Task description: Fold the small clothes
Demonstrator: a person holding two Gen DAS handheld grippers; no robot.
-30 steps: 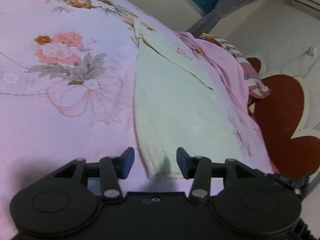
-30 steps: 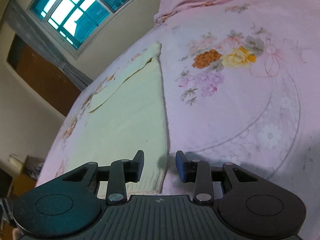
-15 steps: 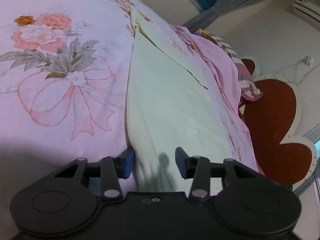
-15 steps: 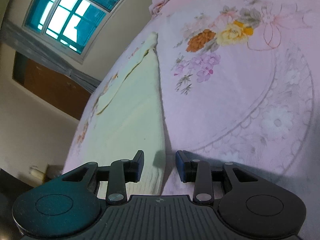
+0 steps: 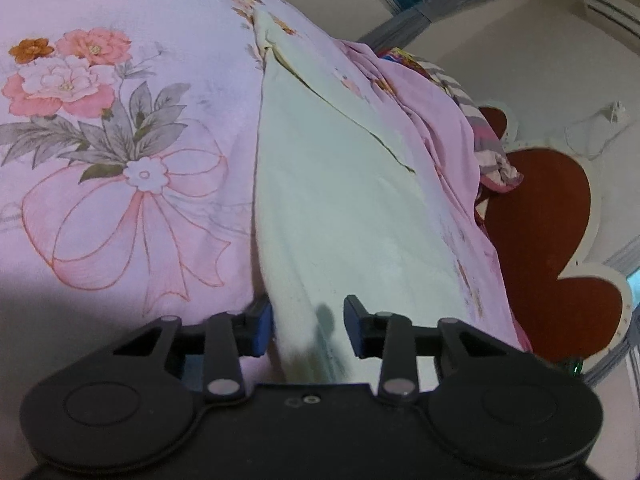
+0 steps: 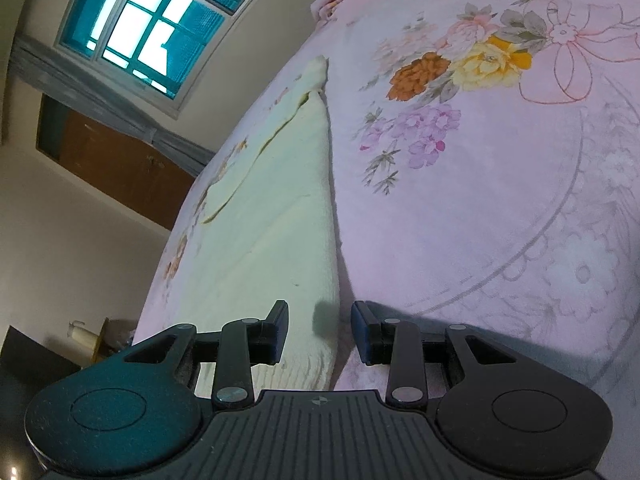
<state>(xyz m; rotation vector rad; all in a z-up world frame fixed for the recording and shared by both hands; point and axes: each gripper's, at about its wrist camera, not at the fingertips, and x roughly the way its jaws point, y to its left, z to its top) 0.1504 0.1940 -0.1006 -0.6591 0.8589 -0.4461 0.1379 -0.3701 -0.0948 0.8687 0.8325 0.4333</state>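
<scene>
A pale yellow garment [image 5: 340, 200] lies flat on the pink flowered bedsheet [image 5: 120, 140], folded lengthwise with a narrow end far away. My left gripper [image 5: 308, 328] is low over its near corner. The jaws are closing, with the hem between them and a gap still showing at the right pad. In the right wrist view the same garment [image 6: 272, 208] runs away from me. My right gripper [image 6: 320, 334] straddles its near right edge, with the jaws apart and the pads not pressing on the cloth.
A crumpled pink blanket [image 5: 424, 92] and a striped cloth [image 5: 492, 148] lie beyond the garment. Behind them stands a red heart-shaped headboard [image 5: 540, 216]. A window [image 6: 148, 28], a brown door [image 6: 112, 160] and a small bedside stand [image 6: 84, 338] are past the bed's left edge.
My left gripper slid forward until the garment's corner sat between its fingers, and the jaws narrowed. My right gripper sank and tilted a little, its jaws unchanged.
</scene>
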